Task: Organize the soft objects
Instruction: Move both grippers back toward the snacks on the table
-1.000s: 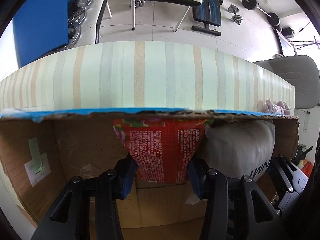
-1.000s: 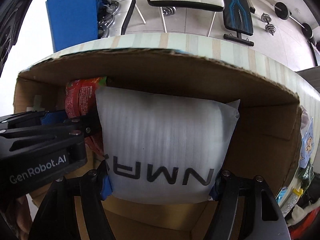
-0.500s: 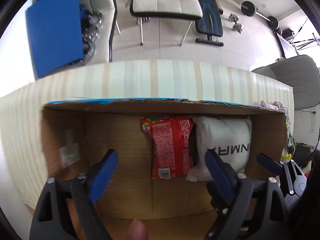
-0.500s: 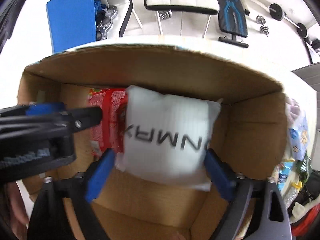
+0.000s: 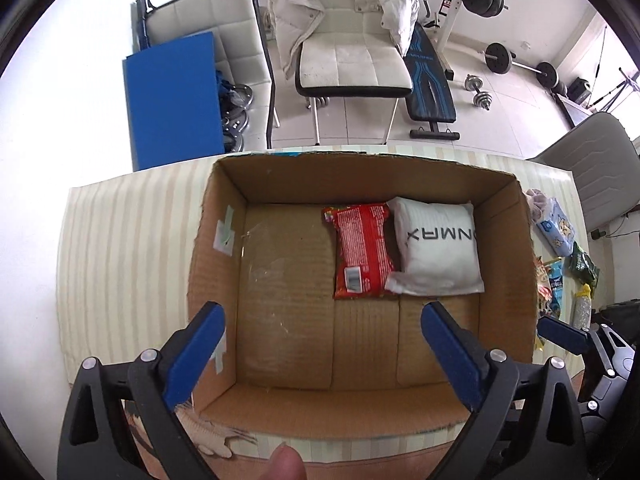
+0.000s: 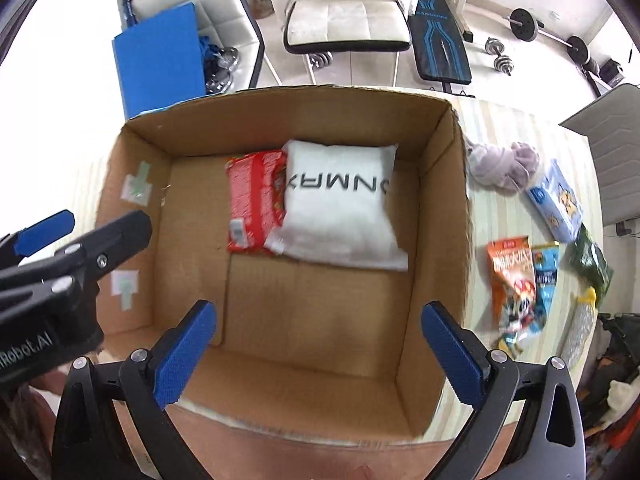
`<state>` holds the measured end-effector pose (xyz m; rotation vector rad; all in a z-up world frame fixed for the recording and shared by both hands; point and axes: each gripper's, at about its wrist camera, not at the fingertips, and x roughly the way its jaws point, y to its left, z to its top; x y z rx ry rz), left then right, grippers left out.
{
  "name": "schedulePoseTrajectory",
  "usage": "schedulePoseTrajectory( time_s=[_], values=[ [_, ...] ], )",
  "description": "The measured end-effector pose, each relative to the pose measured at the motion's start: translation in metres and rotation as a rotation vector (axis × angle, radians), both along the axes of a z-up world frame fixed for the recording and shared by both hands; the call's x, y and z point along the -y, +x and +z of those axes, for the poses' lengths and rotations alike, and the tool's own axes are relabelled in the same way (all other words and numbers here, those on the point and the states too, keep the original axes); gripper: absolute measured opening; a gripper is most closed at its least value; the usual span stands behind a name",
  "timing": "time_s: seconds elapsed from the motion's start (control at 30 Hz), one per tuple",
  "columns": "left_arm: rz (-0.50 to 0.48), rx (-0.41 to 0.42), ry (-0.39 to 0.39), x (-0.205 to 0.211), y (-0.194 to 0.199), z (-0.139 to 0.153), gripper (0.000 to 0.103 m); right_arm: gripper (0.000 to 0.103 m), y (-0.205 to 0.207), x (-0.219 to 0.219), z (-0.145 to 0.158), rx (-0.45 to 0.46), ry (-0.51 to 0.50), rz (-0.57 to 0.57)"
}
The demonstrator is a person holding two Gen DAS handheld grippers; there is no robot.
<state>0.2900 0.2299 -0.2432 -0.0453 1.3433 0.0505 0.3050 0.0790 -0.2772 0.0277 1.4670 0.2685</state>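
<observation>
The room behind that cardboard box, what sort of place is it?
Probably a home gym or spare room: a weight bench, dumbbells and a barbell lie on the tiled floor, beside a white chair.

Cardboard box (image 5: 504, 240) open on top, red packet (image 5: 364, 250) and white pillow (image 5: 438, 248) filling its far right part, left floor bare.

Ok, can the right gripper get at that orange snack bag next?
Probably yes. The right gripper is open and empty, and the orange bag lies on the table outside the box's right wall, nothing on top.
</observation>
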Motion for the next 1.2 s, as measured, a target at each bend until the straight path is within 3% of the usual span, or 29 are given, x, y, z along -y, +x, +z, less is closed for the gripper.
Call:
schedulePoseTrajectory(
  time_s=[0.17, 0.27, 0.37, 0.5, 0.6, 0.63, 0.7, 0.73, 0.83, 1.0, 1.2],
  values=[
    [0.02, 0.035, 0.031, 0.017, -0.018, 0.037, 0.101, 0.103, -0.021, 0.01, 0.026, 0.021, 0.076, 0.02],
    [0.026, 0.082, 0.021, 0.04, -0.025, 0.067, 0.101, 0.103, -0.028, 0.032, 0.051, 0.081, 0.119, 0.028],
    [0.013, 0.144, -0.008, 0.084, -0.024, 0.096, 0.101, 0.103, -0.031, 0.073, 0.077, 0.141, 0.116, 0.043],
    [-0.059, 0.147, -0.063, 0.153, -0.007, 0.099, 0.101, 0.103, -0.021, 0.159, 0.093, 0.163, 0.073, 0.039],
    [-0.101, 0.08, -0.117, 0.208, 0.015, 0.072, 0.098, 0.103, -0.008, 0.224, 0.089, 0.16, -0.018, 0.037],
    [-0.105, 0.047, -0.124, 0.226, 0.021, 0.059, 0.095, 0.103, -0.003, 0.247, 0.084, 0.157, -0.055, 0.036],
    [-0.117, -0.024, -0.134, 0.256, 0.033, 0.031, 0.077, 0.103, 0.011, 0.286, 0.068, 0.14, -0.113, 0.045],
    [-0.121, -0.061, -0.133, 0.271, 0.039, 0.016, 0.074, 0.103, 0.019, 0.305, 0.058, 0.122, -0.134, 0.055],
    [-0.109, -0.167, -0.12, 0.306, 0.056, -0.033, 0.073, 0.103, 0.047, 0.348, 0.019, 0.059, -0.194, 0.098],
    [-0.072, -0.308, -0.113, 0.331, 0.074, -0.099, 0.073, 0.103, 0.084, 0.38, -0.051, -0.055, -0.223, 0.199],
    [-0.014, -0.415, -0.126, 0.334, 0.085, -0.151, 0.075, 0.103, 0.106, 0.381, -0.118, -0.173, -0.201, 0.299]
  ],
)
